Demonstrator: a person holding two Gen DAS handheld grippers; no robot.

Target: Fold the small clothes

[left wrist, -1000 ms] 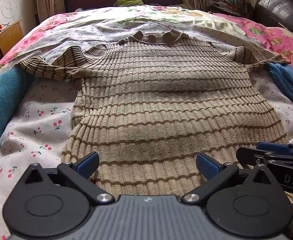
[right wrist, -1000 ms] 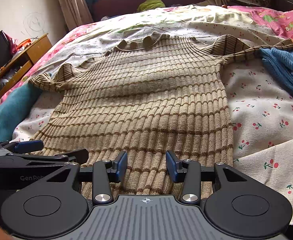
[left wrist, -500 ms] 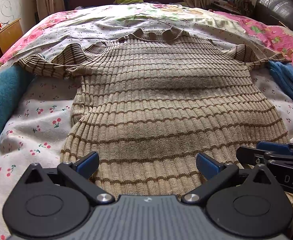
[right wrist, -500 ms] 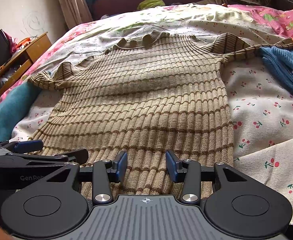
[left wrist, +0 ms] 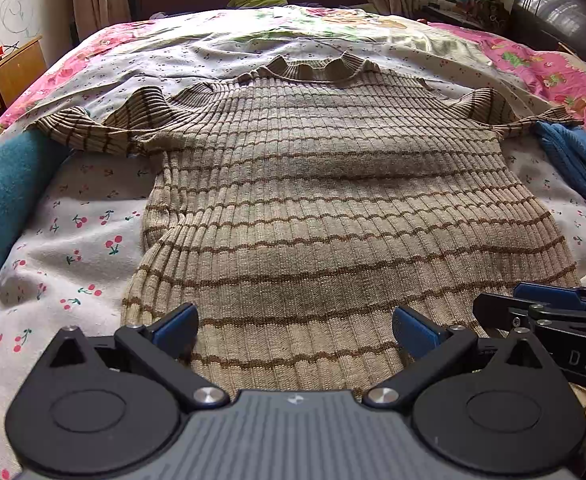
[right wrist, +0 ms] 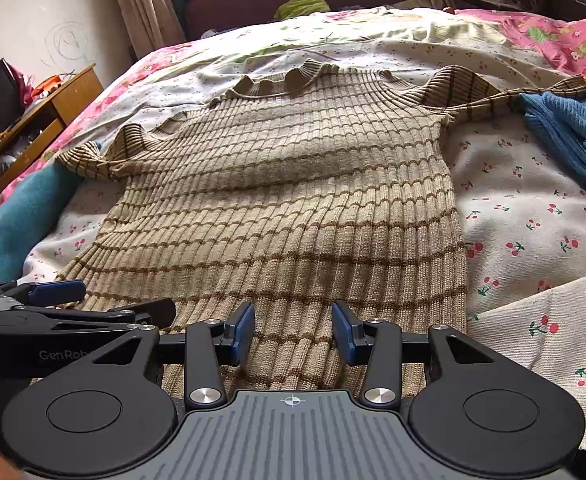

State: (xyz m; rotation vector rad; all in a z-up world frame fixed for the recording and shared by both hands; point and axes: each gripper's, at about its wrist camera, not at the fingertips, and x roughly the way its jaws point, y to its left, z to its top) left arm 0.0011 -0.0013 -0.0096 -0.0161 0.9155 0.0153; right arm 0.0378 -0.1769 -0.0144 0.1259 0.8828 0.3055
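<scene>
Sweater [left wrist: 333, 208] slightly nearer (both views)

Left claw [left wrist: 295, 326] level and low with fingers spread wide, nothing between them; right claw [right wrist: 292, 332] just beside it, level, fingers parted narrower, likewise holding nothing.

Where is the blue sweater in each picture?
Left wrist view: the blue sweater lies at the far right edge, beside the striped sweater's right sleeve tip.
Right wrist view: the blue sweater fills the upper right, again touching that sleeve tip.
Shared landmark: the striped sweater's frilly collar, at top centre in both.
</scene>
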